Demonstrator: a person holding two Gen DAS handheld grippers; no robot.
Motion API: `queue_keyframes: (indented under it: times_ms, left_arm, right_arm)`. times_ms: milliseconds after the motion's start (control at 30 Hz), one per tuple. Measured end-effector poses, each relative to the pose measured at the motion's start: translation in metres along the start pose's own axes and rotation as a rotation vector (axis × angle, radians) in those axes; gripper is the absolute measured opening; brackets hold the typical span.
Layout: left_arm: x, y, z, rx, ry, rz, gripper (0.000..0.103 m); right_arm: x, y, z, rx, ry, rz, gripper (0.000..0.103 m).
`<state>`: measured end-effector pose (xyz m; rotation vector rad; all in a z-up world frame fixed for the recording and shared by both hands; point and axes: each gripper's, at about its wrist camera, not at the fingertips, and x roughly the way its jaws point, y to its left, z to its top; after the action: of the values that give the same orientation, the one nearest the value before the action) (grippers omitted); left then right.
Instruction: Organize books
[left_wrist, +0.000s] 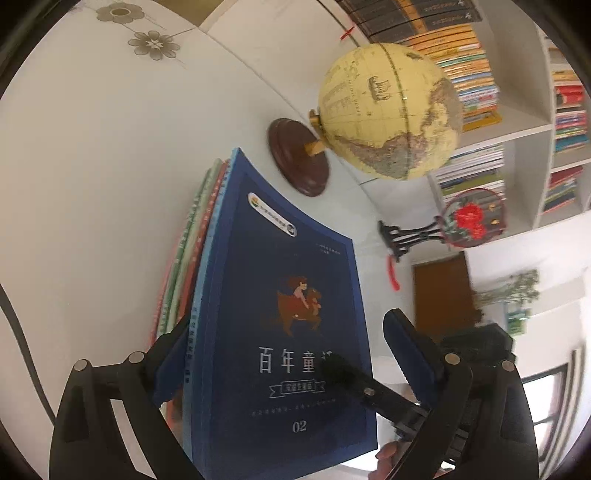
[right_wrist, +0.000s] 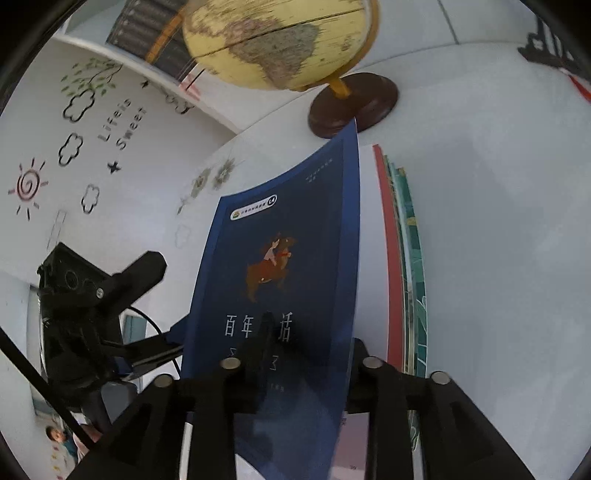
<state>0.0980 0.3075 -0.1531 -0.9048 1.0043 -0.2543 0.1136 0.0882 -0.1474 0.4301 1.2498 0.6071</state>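
We see a round yellow globe (left_wrist: 389, 110) on a dark brown wooden foot (left_wrist: 299, 157). It stands on a white table (left_wrist: 110, 166) with grey flower shapes (left_wrist: 153, 44) on it. Near the globe we see a round fan with a red flower (left_wrist: 471, 218) on a black stand (left_wrist: 397, 236). Behind it is a brown door (left_wrist: 441, 288) and a green leafy plant (left_wrist: 517, 288). On the white wall (right_wrist: 44, 229) we see drawings: a red curly sun (right_wrist: 27, 186), black clouds (right_wrist: 77, 103) and a green tree branch (right_wrist: 92, 77).

Blue book (left_wrist: 280, 314): lower edge cut off by frame, title partly hidden behind right gripper (right_wrist: 295, 354) finger. Shelf books (left_wrist: 469, 74): spines too small to read. Globe (right_wrist: 273, 40): top cut off.
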Motion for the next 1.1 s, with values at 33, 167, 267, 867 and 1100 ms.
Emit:
queue_keyframes:
  times_ms: [33, 167, 267, 867, 1100]
  left_arm:
    - [-0.003, -0.004, 0.002, 0.008, -0.006, 0.056, 0.096]
    - [-0.019, -0.015, 0.01, 0.049, -0.05, 0.228, 0.096]
    - [-0.041, -0.026, 0.012, 0.068, -0.092, 0.296, 0.096]
    - [-0.165, -0.345, -0.099, 0.529, -0.517, 0.565, 0.097]
    - [-0.155, -0.412, -0.168, 0.668, -0.556, 0.556, 0.102]
  right_arm:
    - [-0.002, 0.001, 0.0, 0.013, 0.0, 0.005, 0.048]
    - [-0.008, 0.006, 0.0, 0.041, 0.027, -0.056, 0.052]
    - [-0.017, 0.003, 0.001, 0.063, 0.062, -0.131, 0.052]
    - [-0.369, 0.086, 0.016, -0.355, -0.407, -0.449, 0.083]
    - [-0.471, 0.086, -0.023, -0.447, -0.606, -0.426, 0.099]
